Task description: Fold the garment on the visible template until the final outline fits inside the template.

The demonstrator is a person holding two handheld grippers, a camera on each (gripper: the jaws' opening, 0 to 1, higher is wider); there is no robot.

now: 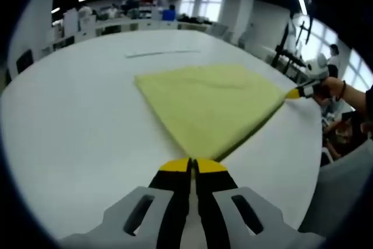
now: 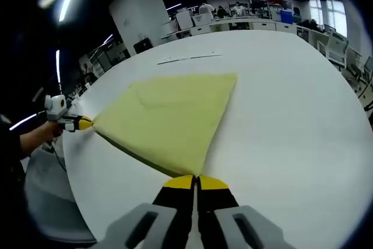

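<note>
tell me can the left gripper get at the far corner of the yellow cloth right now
Probably not yet: the left gripper is shut on the near corner of the yellow cloth. The white table along the way looks bare, so only that grip holds it back.

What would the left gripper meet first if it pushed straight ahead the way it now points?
The yellow garment: the left gripper is already shut on its near corner, so it would push into the cloth lying on the white table; the right gripper sits off that line.
</note>
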